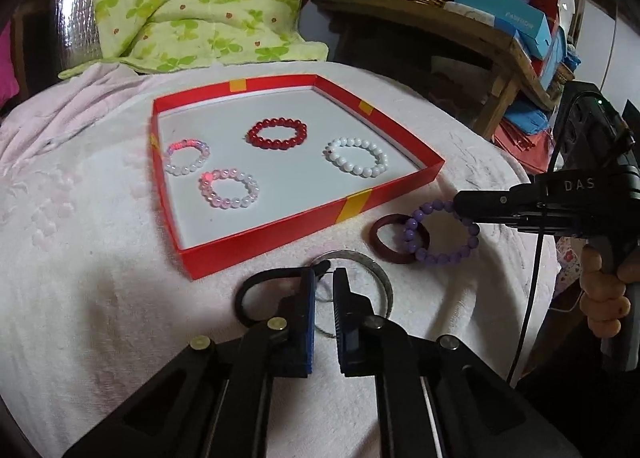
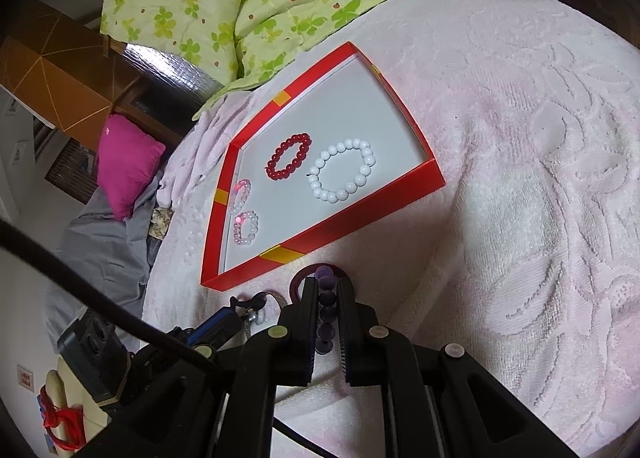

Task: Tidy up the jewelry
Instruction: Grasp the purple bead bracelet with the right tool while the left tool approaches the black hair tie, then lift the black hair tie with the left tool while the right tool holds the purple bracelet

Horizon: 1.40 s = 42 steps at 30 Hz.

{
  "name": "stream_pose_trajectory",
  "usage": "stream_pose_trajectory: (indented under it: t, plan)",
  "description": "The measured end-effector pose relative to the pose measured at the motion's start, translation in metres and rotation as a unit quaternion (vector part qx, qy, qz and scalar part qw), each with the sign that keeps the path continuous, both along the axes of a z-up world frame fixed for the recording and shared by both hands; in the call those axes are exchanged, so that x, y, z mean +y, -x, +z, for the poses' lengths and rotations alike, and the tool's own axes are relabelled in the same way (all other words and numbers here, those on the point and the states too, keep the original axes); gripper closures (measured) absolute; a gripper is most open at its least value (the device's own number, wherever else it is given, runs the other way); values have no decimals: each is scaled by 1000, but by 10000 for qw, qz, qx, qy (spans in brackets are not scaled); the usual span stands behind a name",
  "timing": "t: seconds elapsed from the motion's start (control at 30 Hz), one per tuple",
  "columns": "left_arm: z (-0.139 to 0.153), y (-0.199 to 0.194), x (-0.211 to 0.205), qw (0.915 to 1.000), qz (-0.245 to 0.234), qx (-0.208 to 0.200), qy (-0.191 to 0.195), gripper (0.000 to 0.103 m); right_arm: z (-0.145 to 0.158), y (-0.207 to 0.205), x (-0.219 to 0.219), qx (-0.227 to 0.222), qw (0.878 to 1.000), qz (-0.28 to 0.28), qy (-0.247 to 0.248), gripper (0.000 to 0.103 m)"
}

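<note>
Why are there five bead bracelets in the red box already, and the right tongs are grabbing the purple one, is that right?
Not quite: the red box holds four bead bracelets, not five: one red, one white and two pinkish ones, as the left wrist view shows. The rest is right: the right tongs are closed on the purple bracelet, which is outside the box on the towel.

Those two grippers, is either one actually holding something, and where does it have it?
The right gripper pinches the purple bead bracelet by a stretch of beads on its rim. The left gripper holds nothing.
</note>
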<state>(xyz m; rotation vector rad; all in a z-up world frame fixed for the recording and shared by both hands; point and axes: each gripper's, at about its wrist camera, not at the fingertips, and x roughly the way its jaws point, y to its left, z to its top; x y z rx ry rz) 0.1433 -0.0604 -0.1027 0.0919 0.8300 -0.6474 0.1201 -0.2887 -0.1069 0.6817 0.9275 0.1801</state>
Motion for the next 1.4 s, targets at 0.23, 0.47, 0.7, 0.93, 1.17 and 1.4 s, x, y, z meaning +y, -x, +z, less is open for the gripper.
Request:
stream_pose_trajectory:
  t: [0.23, 0.47, 0.7, 0.93, 1.17, 1.4]
  plan:
    - [11, -2, 19, 9992, 333, -210, -28, 86, 0, -1, 0, 28, 10000, -36, -2, 93]
    - [3, -7, 15, 9992, 335, -139, -190, 34, -2, -1, 4, 58, 10000, -10, 38, 93]
    - [-19, -18, -7, 9975, 238, 132, -653, 33, -5, 1, -2, 97, 9999, -55, 46, 93]
    - [-22, -21, -2, 9986, 366, 200, -336, 33, -5, 3, -5, 103, 9999, -61, 47, 93]
    - [-20, -13, 0, 9987, 220, 189, -415, 81, -3, 2, -2, 73, 9999, -61, 84, 93]
    - [-15, -10, 7, 9992, 186, 231, -280, 95, -3, 0, 4, 82, 9999, -30, 111, 93]
